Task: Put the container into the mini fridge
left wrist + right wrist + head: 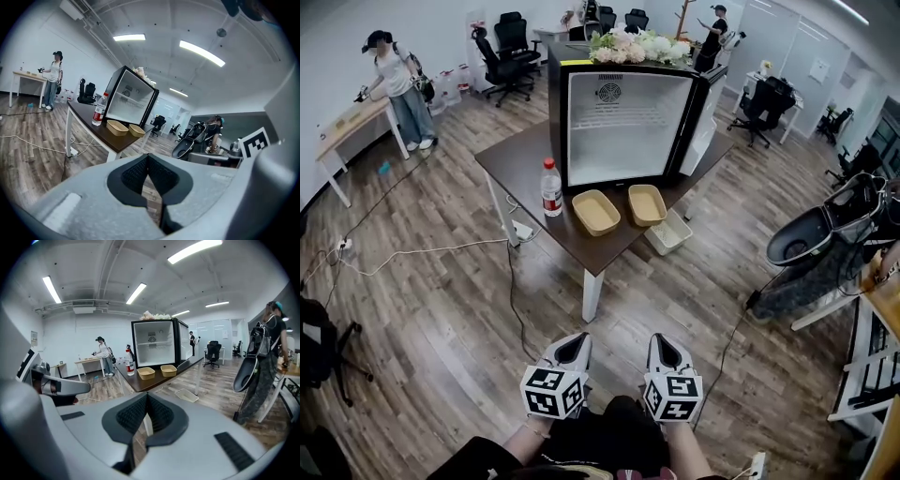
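A black mini fridge (pixel 623 127) stands on a dark table (pixel 520 159) with its white inside showing. Two tan containers lie in front of it, one on the left (pixel 595 212) (pixel 117 127) (pixel 146 372) and one on the right (pixel 647 203) (pixel 137 130) (pixel 168 370). My left gripper (pixel 572 349) (pixel 148 161) and right gripper (pixel 664 347) (pixel 146 401) are side by side over the wooden floor, well short of the table. Both are shut with nothing between the jaws, and both point toward the table.
A water bottle (pixel 551 187) stands left of the containers. Flowers (pixel 642 45) top the fridge. A white basket (pixel 668 232) and cables (pixel 422 251) lie on the floor by the table. A stroller (pixel 820 239) is at right, a person (pixel 394 89) at far left.
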Demonstrator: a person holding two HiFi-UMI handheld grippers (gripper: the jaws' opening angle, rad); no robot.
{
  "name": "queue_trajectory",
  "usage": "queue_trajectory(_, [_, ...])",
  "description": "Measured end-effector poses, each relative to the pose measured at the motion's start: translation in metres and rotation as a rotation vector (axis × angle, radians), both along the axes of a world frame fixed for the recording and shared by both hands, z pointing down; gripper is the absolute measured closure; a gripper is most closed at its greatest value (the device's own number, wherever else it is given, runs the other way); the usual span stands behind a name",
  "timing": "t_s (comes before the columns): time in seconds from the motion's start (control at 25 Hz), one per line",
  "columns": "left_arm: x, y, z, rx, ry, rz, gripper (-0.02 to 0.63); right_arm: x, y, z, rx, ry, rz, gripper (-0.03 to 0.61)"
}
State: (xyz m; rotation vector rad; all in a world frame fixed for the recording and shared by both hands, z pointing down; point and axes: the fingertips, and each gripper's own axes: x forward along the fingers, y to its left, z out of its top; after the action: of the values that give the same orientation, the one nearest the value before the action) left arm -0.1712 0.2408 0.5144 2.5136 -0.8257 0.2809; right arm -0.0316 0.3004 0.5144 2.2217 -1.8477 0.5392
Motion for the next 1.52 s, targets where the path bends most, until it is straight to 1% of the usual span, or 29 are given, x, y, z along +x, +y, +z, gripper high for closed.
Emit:
queue_trajectory(0.12, [-0.003,-0.014,-0.002,0.018,-0.013,-0.015,0.606,0.006,-0.006,0.002,-0.004,-0.005,0.015,0.571])
queue_trajectory(0.28, [0.003,-0.021,0.003,0.0,-0.023,-0.03,0.606,0.018,-0.015,0.006,-0.01,-0.016,0.012,0.571])
queue_trajectory(0.56, [0.041,-0.032,0.003,0.007,-0.039,-0.035,0.606,0.052,-0.041,0.01,-0.014,-0.041,-0.013,0.571])
queue_trajectory(0.8, [0.076,-0.051,0.002,0.006,-0.044,-0.068,0.606,0.087,-0.063,0.015,-0.034,-0.048,-0.041,0.571])
queue_trajectory(1.0, [0.097,-0.063,0.008,-0.011,-0.061,-0.097,0.606,0.111,-0.077,0.025,-0.06,-0.061,-0.067,0.571])
queue_trajectory(1.12, [0.108,-0.075,0.012,-0.014,-0.082,-0.125,0.606,0.118,-0.09,0.03,-0.068,-0.075,-0.109,0.571])
queue_trajectory(1.24, [0.121,-0.089,0.01,-0.013,-0.069,-0.149,0.606,0.12,-0.101,0.033,-0.068,-0.101,-0.186,0.571])
queue_trajectory(1.36, [0.14,-0.096,0.006,-0.006,-0.059,-0.162,0.606,0.136,-0.109,0.034,-0.074,-0.122,-0.199,0.571])
queue_trajectory(1.44, [0.153,-0.097,0.007,-0.006,-0.064,-0.168,0.606,0.146,-0.115,0.031,-0.062,-0.162,-0.208,0.571])
queue_trajectory(1.52, [0.165,-0.097,0.007,-0.01,-0.053,-0.161,0.606,0.153,-0.123,0.026,-0.051,-0.169,-0.229,0.571])
